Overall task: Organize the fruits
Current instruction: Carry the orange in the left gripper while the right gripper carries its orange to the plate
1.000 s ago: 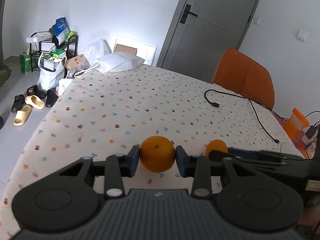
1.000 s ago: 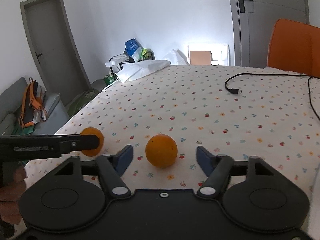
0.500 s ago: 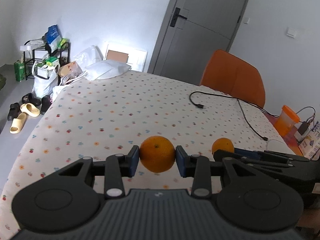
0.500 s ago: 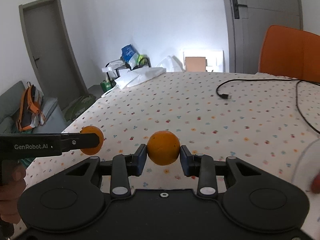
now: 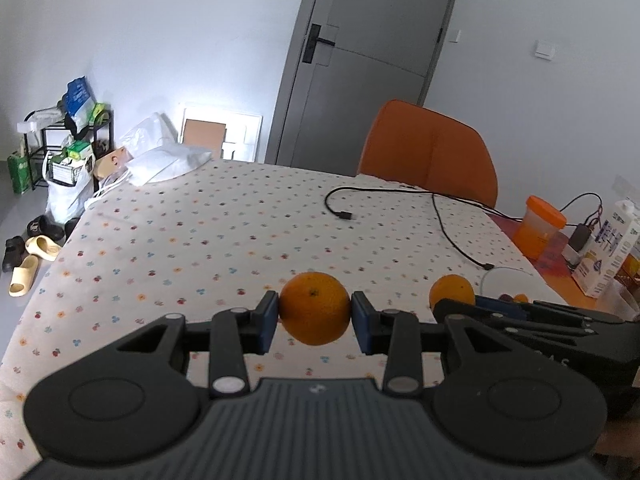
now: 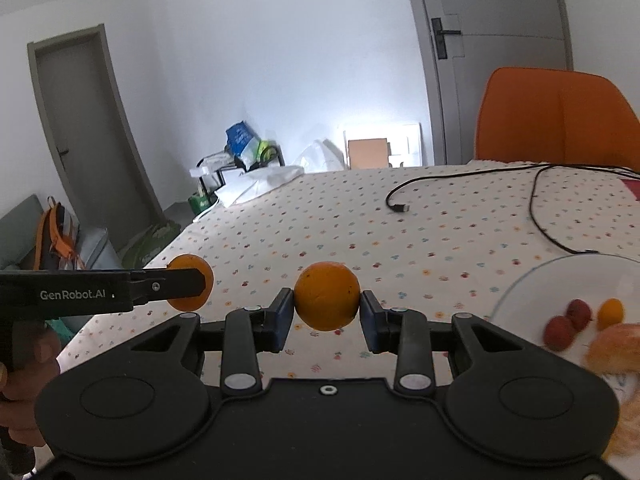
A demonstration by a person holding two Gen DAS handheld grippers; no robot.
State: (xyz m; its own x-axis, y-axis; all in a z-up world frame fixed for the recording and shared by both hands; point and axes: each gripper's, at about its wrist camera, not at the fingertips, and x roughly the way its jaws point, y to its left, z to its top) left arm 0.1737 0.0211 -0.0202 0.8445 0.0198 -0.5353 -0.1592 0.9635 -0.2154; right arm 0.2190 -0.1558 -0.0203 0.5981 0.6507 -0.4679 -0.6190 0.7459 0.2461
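Several small fruits point(image 6: 578, 314), white bowl point(image 6: 520, 284)

Left wrist view looked forward, close over the table point(image 5: 224, 216) | right wrist view likewise | both shared the black cable point(image 5: 404, 204) and orange chair point(image 6: 556, 116).

Two round oranges point(image 5: 314, 308) point(image 6: 327, 296), each aloft, pinched between tongs.

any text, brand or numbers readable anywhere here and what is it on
"GenRobot.AI": white print on the side of the black left gripper, which is shut on an orange fruit, in the right wrist view.
White and blue carton at the table's right edge: printing too blurred to read.
Blue bag on the black rack: print too small to read.
Nothing else legible.
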